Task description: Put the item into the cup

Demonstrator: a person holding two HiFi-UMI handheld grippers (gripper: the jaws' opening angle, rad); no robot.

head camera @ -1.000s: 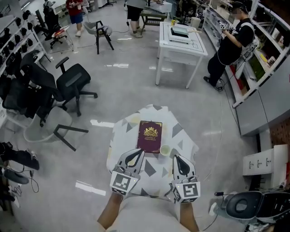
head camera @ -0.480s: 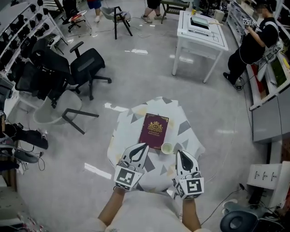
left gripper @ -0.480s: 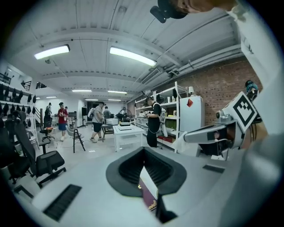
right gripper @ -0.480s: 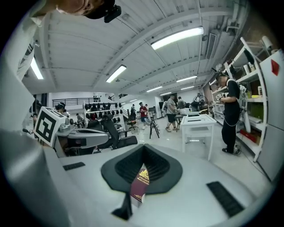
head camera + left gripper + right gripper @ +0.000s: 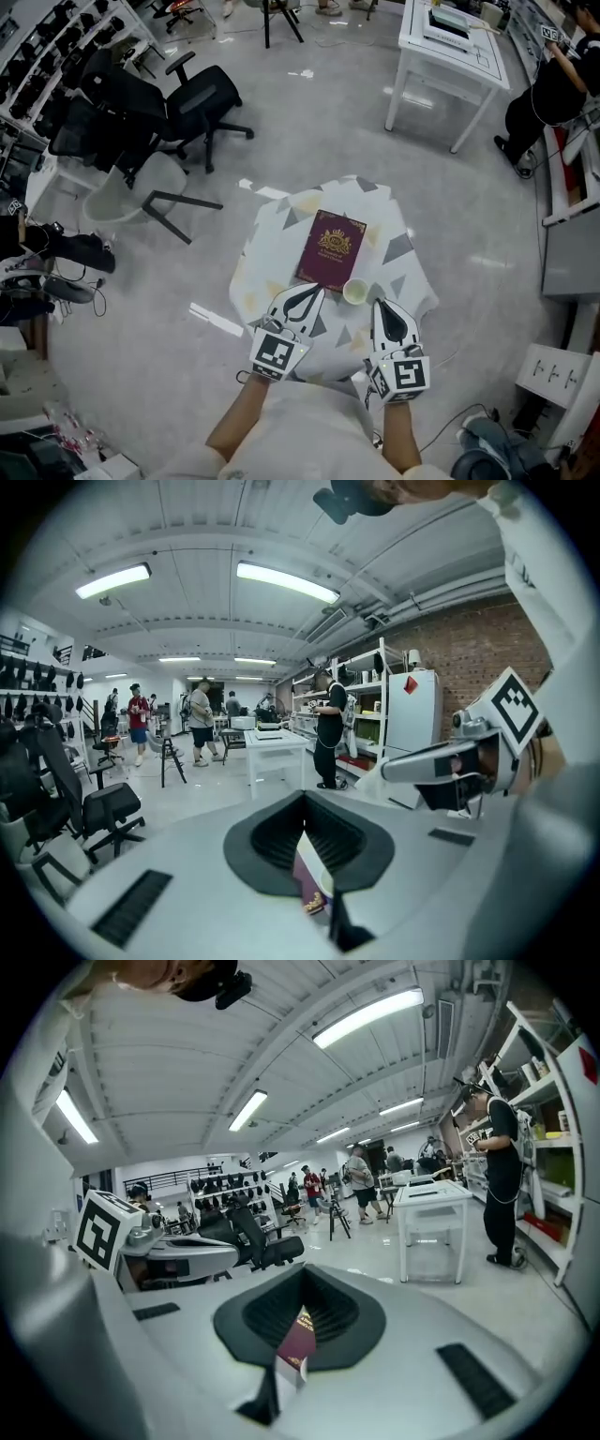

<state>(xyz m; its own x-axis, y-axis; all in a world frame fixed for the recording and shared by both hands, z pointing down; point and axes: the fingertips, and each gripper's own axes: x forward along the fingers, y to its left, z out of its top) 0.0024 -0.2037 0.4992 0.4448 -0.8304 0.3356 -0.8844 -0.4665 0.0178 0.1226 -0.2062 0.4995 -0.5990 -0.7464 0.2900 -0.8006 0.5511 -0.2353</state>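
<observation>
A: Largest entry?
B: Grey polished floor [image 5: 487, 244]. It is open to the right of the small table and beyond it. Black office chairs [image 5: 202, 103] and a white workbench [image 5: 450, 47] stand well apart from it, on the far side.

A: Second?
B: Small table under a white cloth with grey and yellow triangles [image 5: 272, 253]. The cloth hangs over every edge. The near edge lies beneath the two grippers' bodies.

A: Third?
B: Burgundy hardcover book with a gold crest [image 5: 331, 248], flat at the table's middle and slightly skewed. Strips of uncovered cloth run along its left and right sides.

A: Fourth and fifth?
B: Left gripper [image 5: 319, 289], white with black pads, jaws pressed together and holding nothing. Its tip is just beside the book's near edge. Its own view [image 5: 303, 795] shows the book through the slit under the pads. Right gripper [image 5: 378, 303], same make, jaws likewise together and holding nothing [image 5: 302, 1270]. Its tip is just beside the small pale round cup [image 5: 355, 292].

A: Smallest?
B: The cup: upright, mouth open, off the book's near right corner, between the two tips. Which thing is the item meant for it, I cannot tell.
</observation>
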